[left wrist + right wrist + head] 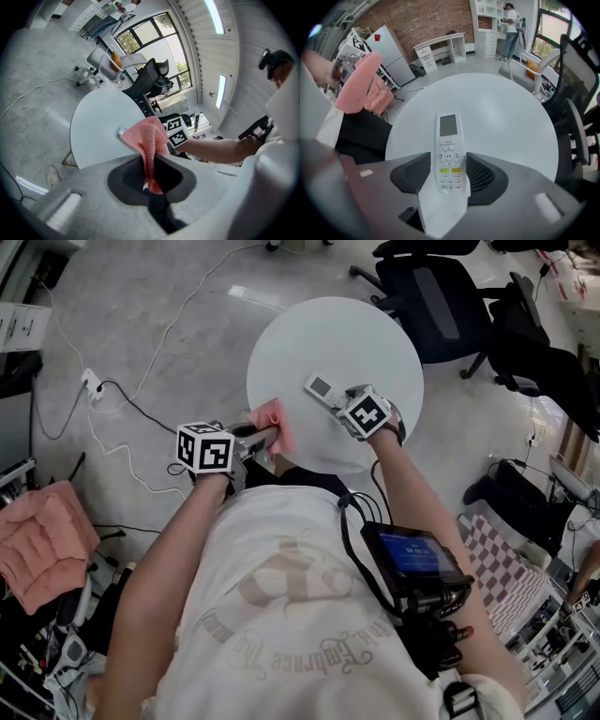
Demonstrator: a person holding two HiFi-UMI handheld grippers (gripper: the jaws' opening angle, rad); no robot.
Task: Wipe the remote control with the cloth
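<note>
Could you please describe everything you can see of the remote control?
The remote control is a slim white plastic bar, face up, with a grey screen at its far end, a round button cluster, two yellow buttons and rows of small keys. The right gripper clamps its near end between its jaws, and it points out over the round white table; whether it rests there is unclear. The pink cloth is apart from it.

The round table [361,338] is bare across its far half, so I have open room there. Between my left gripper [264,435], holding the cloth [272,420], and my right gripper [343,405], holding the remote control [322,387], the gap is clear. Black office chairs [436,301] crowd the far right rim, apparently not touching it.
</note>
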